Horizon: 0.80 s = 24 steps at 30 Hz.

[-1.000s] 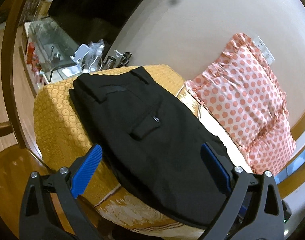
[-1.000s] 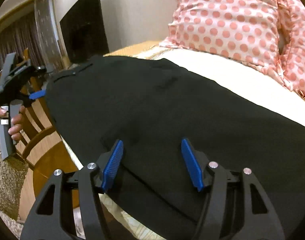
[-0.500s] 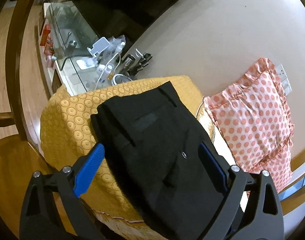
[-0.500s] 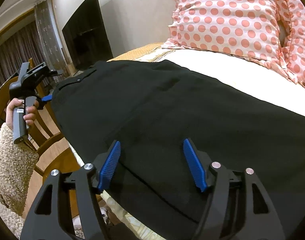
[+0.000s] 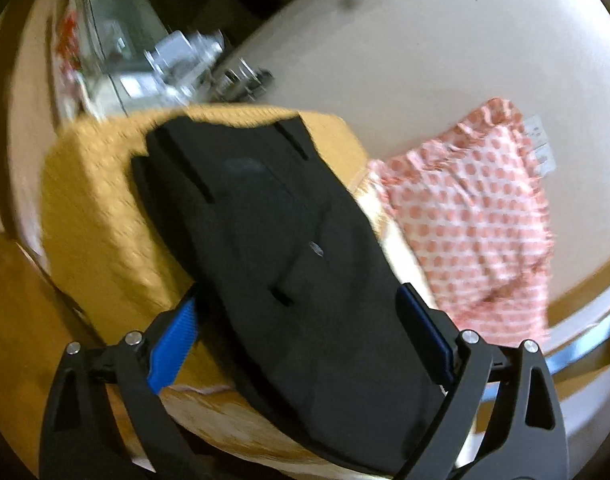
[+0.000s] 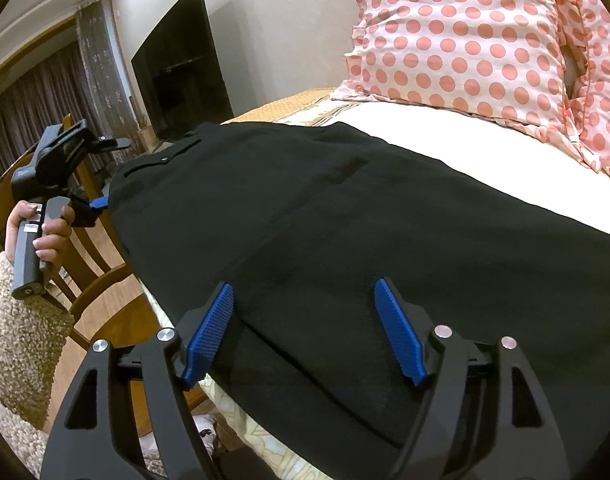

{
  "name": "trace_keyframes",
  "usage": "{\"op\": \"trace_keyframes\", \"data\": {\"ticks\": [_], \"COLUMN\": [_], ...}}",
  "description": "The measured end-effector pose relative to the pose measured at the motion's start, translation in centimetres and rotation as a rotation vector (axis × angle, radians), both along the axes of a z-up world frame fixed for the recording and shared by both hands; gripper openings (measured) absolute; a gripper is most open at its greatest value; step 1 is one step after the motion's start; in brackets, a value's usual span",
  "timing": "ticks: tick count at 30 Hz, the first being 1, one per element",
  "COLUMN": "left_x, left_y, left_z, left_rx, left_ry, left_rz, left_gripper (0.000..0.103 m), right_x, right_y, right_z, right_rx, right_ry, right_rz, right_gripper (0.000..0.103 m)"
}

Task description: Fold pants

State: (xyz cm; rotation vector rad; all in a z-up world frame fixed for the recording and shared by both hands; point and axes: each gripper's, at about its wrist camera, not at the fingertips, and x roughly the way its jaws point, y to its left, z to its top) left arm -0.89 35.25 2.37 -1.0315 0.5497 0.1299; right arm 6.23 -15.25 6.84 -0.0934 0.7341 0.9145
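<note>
Black pants [image 5: 289, 248] lie flat along the bed, waistband at the far end on the gold cover, a buttoned back pocket facing up. My left gripper [image 5: 301, 344] is open and empty, hovering over the pants near the bed's front edge. In the right wrist view the pants [image 6: 345, 216] spread across the bed. My right gripper [image 6: 305, 328] is open and empty just above the cloth near the front edge. The left gripper [image 6: 101, 202] shows there at the waistband end, held in a hand.
A pink polka-dot pillow [image 6: 485, 48] leans at the head of the bed, also in the left wrist view [image 5: 473, 220]. A gold bedcover [image 5: 101, 216] hangs over the bed end. A dark TV [image 6: 181, 68] and a wooden chair [image 6: 89, 264] stand beyond.
The left gripper rose and pulled back from the pants, then swung in again; its view is now blurred. The right gripper has barely moved. Both stay open.
</note>
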Motion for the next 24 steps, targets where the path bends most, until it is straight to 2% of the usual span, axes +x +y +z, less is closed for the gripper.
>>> {"op": "trace_keyframes", "data": {"ticks": [1, 5, 6, 9, 10, 11, 13, 15, 17, 20, 24], "left_x": [0.2, 0.2, 0.2, 0.4, 0.5, 0.8, 0.8, 0.9, 1.2, 1.9, 3.5], "left_y": [0.1, 0.8, 1.0, 1.1, 1.0, 0.7, 0.6, 0.2, -0.7, -3.1, -8.6], "left_z": [-0.3, -0.8, -1.0, -1.1, -1.0, -0.9, -0.8, -0.2, 1.1, 4.0, 9.1], "left_rx": [-0.031, -0.066, -0.081, -0.061, -0.042, 0.005, 0.044, 0.089, 0.168, 0.302, 0.505], "left_ry": [-0.015, -0.014, -0.012, 0.017, 0.031, 0.061, 0.070, 0.070, 0.076, 0.058, 0.002], "left_rz": [-0.016, 0.033, 0.045, 0.068, 0.071, 0.081, 0.086, 0.089, 0.082, 0.048, -0.047], "left_gripper": [0.091, 0.071, 0.069, 0.056, 0.043, 0.025, 0.019, 0.016, 0.015, 0.014, 0.013], "right_x": [0.0, 0.0, 0.0, 0.1, 0.2, 0.2, 0.3, 0.5, 0.6, 0.9, 1.3], "right_y": [0.0, 0.0, -0.1, -0.6, -0.8, -1.1, -1.9, -3.0, -4.7, -7.5, -11.4], "right_z": [0.0, -0.1, 0.0, 0.0, 0.0, 0.0, 0.1, 0.4, 0.8, 1.4, 2.1], "right_rx": [0.002, 0.005, 0.010, 0.036, 0.045, 0.056, 0.074, 0.094, 0.124, 0.166, 0.206], "right_ry": [0.001, 0.000, 0.004, 0.021, 0.028, 0.033, 0.041, 0.047, 0.047, 0.039, 0.018], "right_rz": [0.000, -0.001, -0.001, -0.010, -0.015, -0.021, -0.037, -0.060, -0.090, -0.148, -0.238], "right_gripper": [0.075, 0.075, 0.075, 0.075, 0.075, 0.075, 0.075, 0.075, 0.075, 0.075, 0.075]}}
